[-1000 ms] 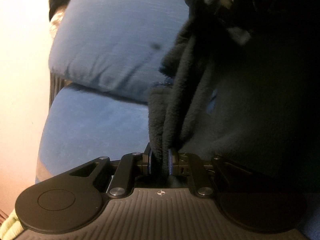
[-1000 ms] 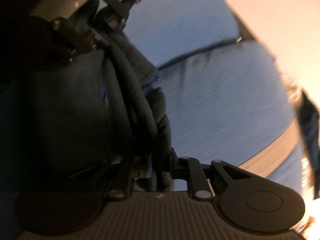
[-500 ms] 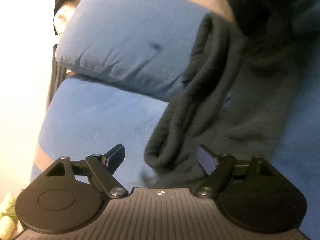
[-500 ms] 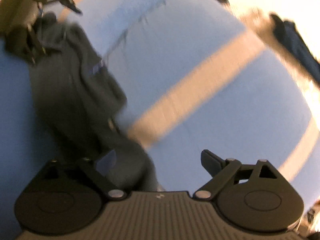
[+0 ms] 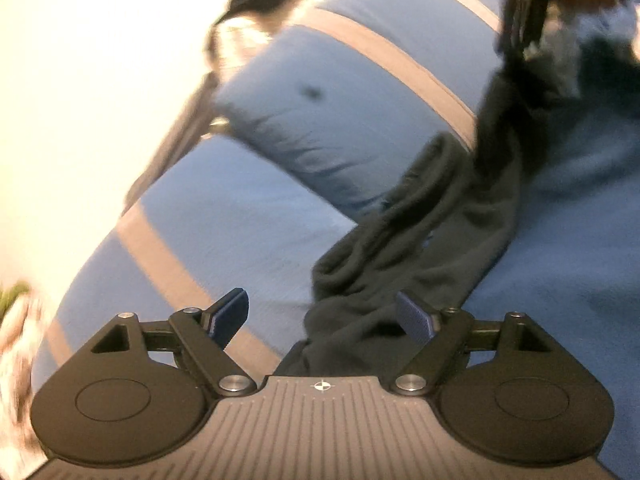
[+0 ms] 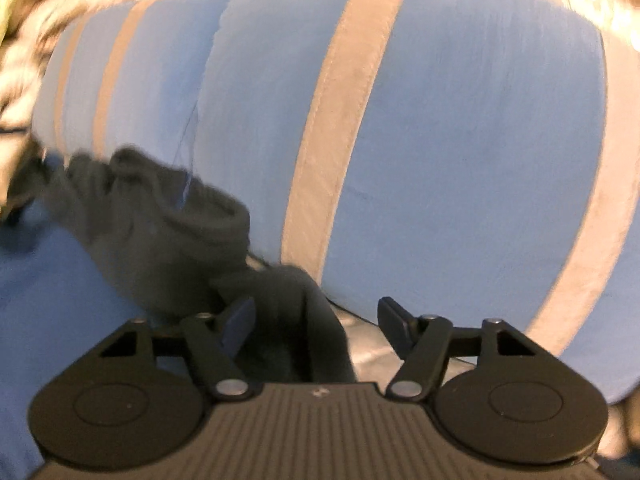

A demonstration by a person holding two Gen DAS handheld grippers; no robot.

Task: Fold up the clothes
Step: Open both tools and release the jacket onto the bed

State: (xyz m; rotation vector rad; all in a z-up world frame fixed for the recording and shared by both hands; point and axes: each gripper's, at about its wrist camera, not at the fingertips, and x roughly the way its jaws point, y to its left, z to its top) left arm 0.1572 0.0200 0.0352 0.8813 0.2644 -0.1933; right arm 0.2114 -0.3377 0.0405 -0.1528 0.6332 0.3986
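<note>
A dark grey fleece garment (image 5: 416, 240) lies bunched in a long fold on the blue sofa seat, against the back cushion. My left gripper (image 5: 324, 316) is open just above its near end, with cloth between the spread fingers but not pinched. In the right wrist view the same garment (image 6: 160, 220) runs from the left down to my right gripper (image 6: 316, 322), which is open too, with a fold of it lying by the left finger (image 6: 240, 320).
Blue back cushions with grey stripes (image 6: 440, 140) rise behind the seat (image 5: 560, 280). A pale wall (image 5: 80, 100) is at the left. Blurred light-coloured and green laundry (image 6: 36, 20) lies at the upper left of the right wrist view.
One second ago both grippers were shut on the dark garment, held up. They have let go, the garment has dropped onto the sofa, and both grippers have pulled back.
</note>
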